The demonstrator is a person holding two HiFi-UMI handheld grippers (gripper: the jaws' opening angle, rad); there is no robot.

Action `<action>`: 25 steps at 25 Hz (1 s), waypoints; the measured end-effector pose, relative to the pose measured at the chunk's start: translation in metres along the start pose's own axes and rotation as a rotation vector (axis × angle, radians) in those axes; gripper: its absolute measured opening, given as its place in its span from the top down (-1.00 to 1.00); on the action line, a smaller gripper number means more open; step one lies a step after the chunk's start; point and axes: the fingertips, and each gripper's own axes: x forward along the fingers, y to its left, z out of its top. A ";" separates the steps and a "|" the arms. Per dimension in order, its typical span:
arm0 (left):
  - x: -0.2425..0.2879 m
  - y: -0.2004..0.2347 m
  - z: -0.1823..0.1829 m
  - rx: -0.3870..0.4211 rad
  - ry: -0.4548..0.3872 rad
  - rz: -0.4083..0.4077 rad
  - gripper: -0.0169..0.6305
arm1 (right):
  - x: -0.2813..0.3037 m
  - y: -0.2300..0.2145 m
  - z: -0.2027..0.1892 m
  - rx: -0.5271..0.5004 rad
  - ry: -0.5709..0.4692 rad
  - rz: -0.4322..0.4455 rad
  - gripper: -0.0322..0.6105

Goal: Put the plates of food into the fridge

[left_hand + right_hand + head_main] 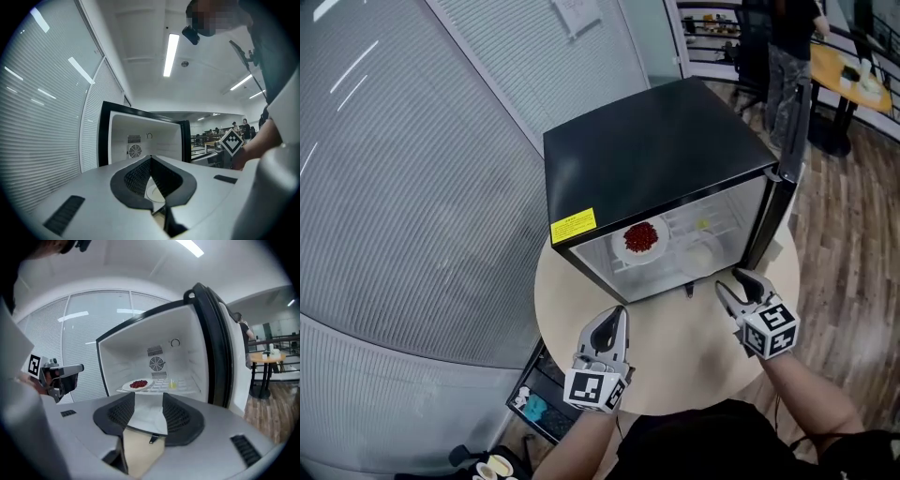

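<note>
resting on the shelf inside the open fridge (656, 141) is the plate of red food (640, 238). left gripper (620, 314) jaws are pressed together on nothing. right gripper (729, 279) jaws are spread apart, empty, above the round table (675, 361).

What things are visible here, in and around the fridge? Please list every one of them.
fridge: one, black, on the round table, door open
plate with red food: one, white, on the upper shelf inside the fridge
second plate: one, white, lower down in the fridge
small item: one, yellow, on the upper shelf; too small to name
sticker: one, yellow, on the fridge's top front edge
round table: one, beige, under the fridge
bystander: one, dark top, standing far behind
left tongs: one, grey, shut and empty, above the table in front of the fridge
right tongs: one, grey, open and empty, near the fridge door
</note>
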 end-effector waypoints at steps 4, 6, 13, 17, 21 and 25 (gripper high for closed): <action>-0.009 -0.002 0.006 0.006 -0.016 -0.014 0.93 | -0.021 0.006 0.020 -0.026 -0.034 0.001 0.32; -0.013 0.000 0.009 0.001 -0.025 -0.007 0.93 | -0.029 0.008 0.026 -0.041 -0.047 -0.009 0.35; -0.026 -0.006 0.008 -0.024 -0.034 0.001 0.93 | -0.043 0.004 0.027 -0.058 -0.044 -0.026 0.53; -0.032 -0.008 0.011 -0.025 -0.038 0.004 0.93 | -0.055 0.004 0.037 -0.067 -0.084 -0.038 0.75; -0.033 -0.005 0.013 -0.015 -0.037 0.010 0.93 | -0.061 -0.002 0.045 -0.083 -0.133 -0.081 0.88; -0.028 0.002 0.016 -0.002 -0.039 0.019 0.93 | -0.056 -0.003 0.047 -0.080 -0.157 -0.100 0.88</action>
